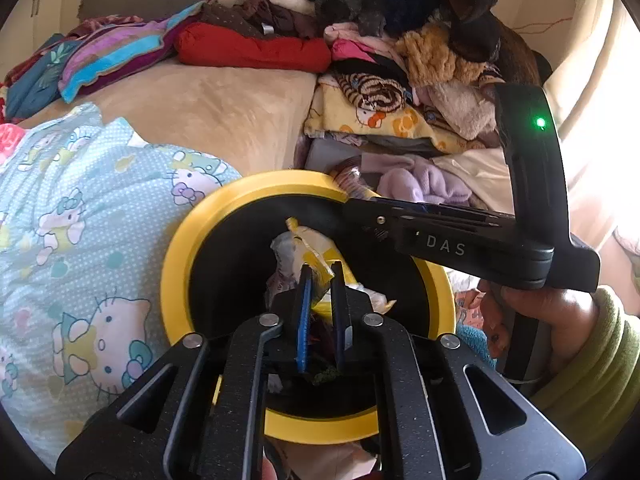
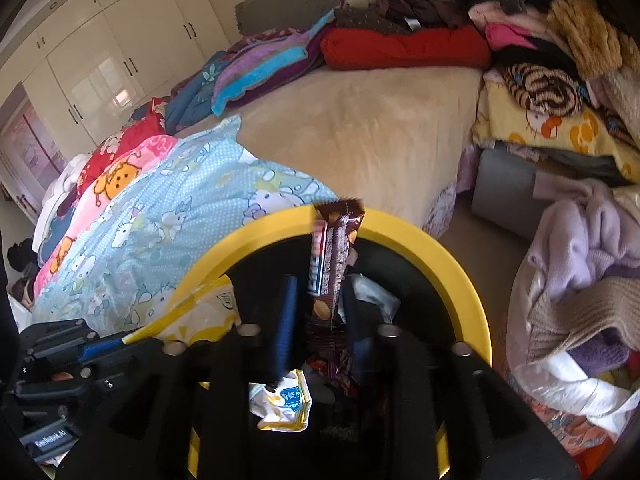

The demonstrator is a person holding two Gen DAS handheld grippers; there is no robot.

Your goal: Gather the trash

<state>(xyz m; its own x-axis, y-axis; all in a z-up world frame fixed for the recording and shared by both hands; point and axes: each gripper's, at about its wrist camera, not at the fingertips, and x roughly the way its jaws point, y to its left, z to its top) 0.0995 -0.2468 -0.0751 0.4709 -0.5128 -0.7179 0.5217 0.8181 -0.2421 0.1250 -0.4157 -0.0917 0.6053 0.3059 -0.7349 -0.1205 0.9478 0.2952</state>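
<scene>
The left gripper [image 1: 320, 280], jaws clenched on a crinkly yellow wrapper [image 1: 314, 258], hangs over the round yellow-rimmed bin [image 1: 176, 264]. The right gripper [image 2: 316, 304], jaws parted, has a glossy brown bar wrapper [image 2: 334, 256] loose between them above the bin; its print is unreadable.

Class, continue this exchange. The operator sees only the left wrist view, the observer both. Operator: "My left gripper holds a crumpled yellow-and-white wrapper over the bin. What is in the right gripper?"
Observer: A brown snack-bar wrapper stands upright between the right gripper fingers, which look parted, not clamped.
Operator: Is it over the bin?
Observer: Yes, above the round black bin with the yellow rim.
Operator: What lies under that gripper?
Observer: A crumpled white packet with blue print, inside the bin.
</scene>
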